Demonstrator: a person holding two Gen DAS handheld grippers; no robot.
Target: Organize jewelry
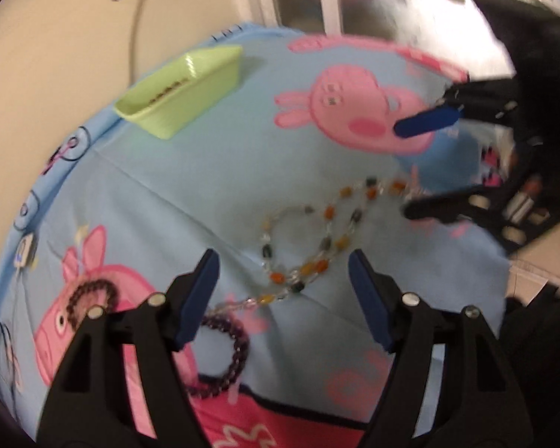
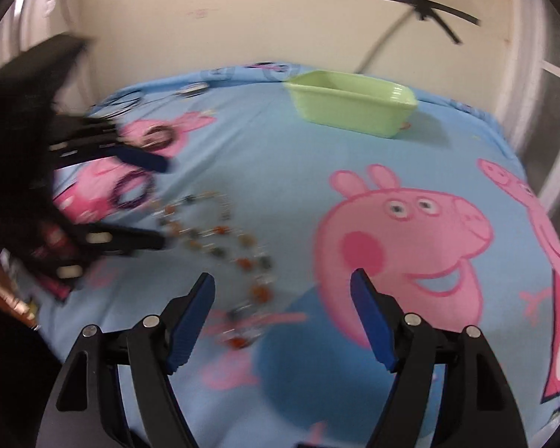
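- Blue cartoon-pig cloth (image 2: 265, 156) covers the table; both views are motion-blurred.
- Left gripper (image 1: 283, 280): jaws stand wide apart, nothing between the pads, hovering over the near end of the bead necklace (image 1: 317, 239).
- Right gripper (image 2: 282, 298): jaws likewise apart and empty, above the cloth with the far tail of the necklace lying just beside its left pad.
- Necklace: clear and orange-brown beads, lying loose in loops on the cloth between the two grippers; from the right wrist view it runs from the left gripper's lower finger toward the right gripper.
- Dark purple bead bracelet (image 1: 227, 358) lies flat on the cloth, partly hidden behind the left gripper's left finger.
- Second dark bead bracelet (image 1: 93, 295) lies on a pink pig print, just beyond that finger.
- Green plastic tray (image 2: 351, 106) stands near the far edge of the table, well apart from all the jewelry; a dark mark shows inside it in the left wrist view, too blurred to identify.
- Black tape cross (image 2: 429, 7) is stuck on the cream wall behind.
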